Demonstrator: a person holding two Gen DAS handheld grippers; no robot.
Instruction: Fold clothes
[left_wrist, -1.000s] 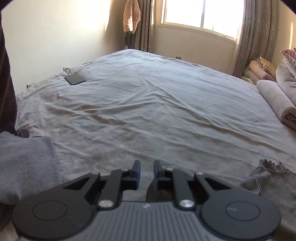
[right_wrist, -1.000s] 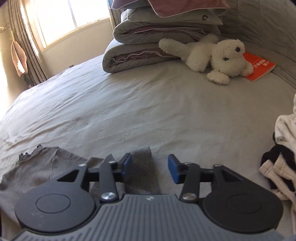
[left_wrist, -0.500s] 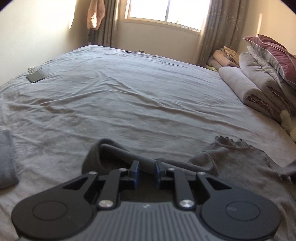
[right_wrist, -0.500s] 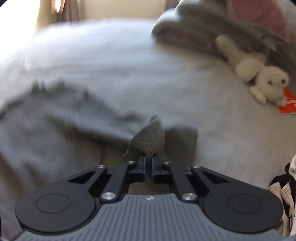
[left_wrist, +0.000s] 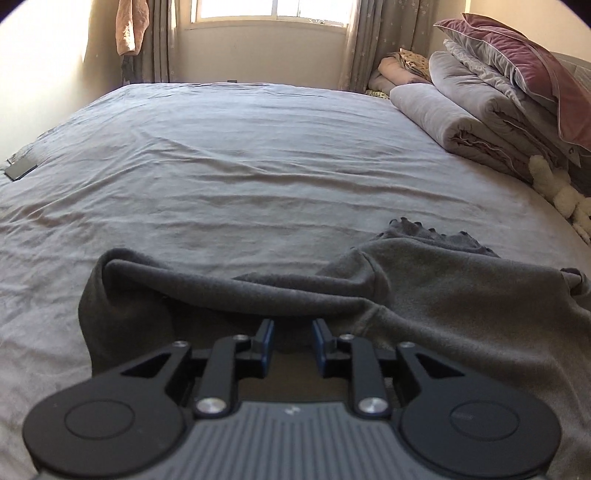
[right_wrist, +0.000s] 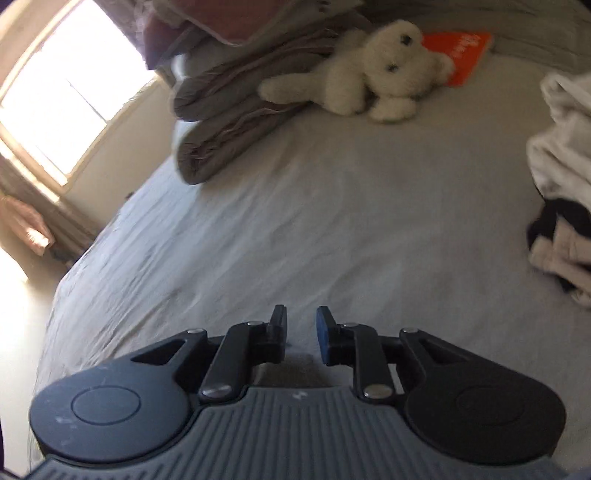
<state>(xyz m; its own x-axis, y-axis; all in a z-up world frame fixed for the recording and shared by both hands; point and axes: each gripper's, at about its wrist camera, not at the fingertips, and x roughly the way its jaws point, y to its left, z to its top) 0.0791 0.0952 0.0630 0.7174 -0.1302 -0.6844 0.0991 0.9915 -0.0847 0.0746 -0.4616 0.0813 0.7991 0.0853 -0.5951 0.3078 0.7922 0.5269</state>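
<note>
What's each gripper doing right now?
Left gripper: open, just widening, over the grey garment, gripping nothing.
Right gripper: open, just reopened, empty above the bedsheet.

Daylight came through the window (left_wrist: 269, 14), which was blown out to white in both views. The left view was sharp; the right was tilted and motion-blurred, the plush toy (right_wrist: 369, 81) soft. Fisheye bent the edges, and the corners were dark.
</note>
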